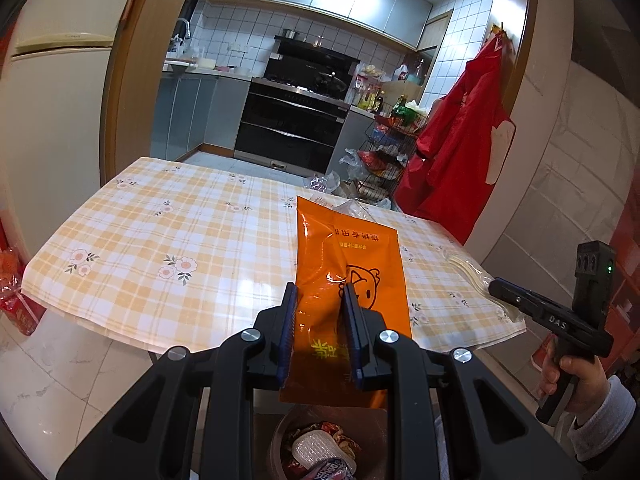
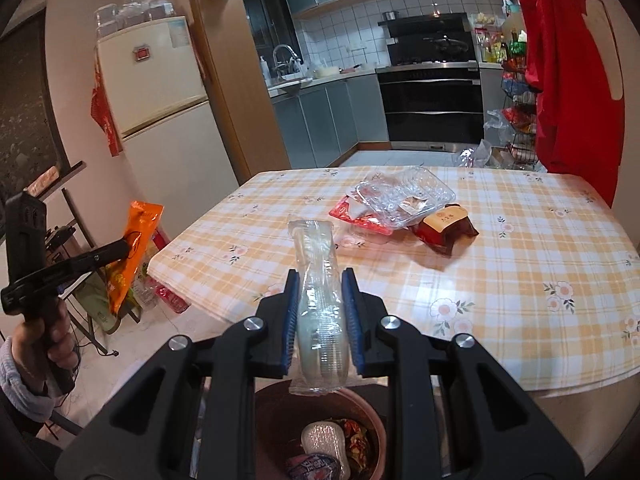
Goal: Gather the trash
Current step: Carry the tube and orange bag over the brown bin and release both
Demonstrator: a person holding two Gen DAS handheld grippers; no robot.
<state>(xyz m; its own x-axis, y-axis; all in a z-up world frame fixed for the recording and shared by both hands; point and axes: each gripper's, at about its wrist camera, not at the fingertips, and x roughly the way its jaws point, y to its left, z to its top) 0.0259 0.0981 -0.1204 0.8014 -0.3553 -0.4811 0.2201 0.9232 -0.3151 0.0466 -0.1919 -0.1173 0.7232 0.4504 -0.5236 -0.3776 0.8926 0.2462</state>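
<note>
Orange foil snack packet (image 1: 352,280) clamped in left claw (image 1: 322,312), clear plastic cutlery sleeve (image 2: 318,300) clamped in right claw (image 2: 320,308), both hung over brown round bin (image 2: 372,420) seemingly for dropping; clear clamshell tray (image 2: 404,196) and brown wrapper (image 2: 444,228) remain on checked bench (image 2: 520,280).

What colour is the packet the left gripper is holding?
Bright orange packet, clearest in the left wrist view.

The left gripper (image 1: 321,300) has its jaws clamped on an orange packet (image 1: 348,264), held above a bin (image 1: 320,452) of wrappers. Off right, the right gripper (image 1: 496,286) holds clear plastic packaging (image 1: 472,270) at the checked tabletop (image 1: 168,240) edge.
</note>
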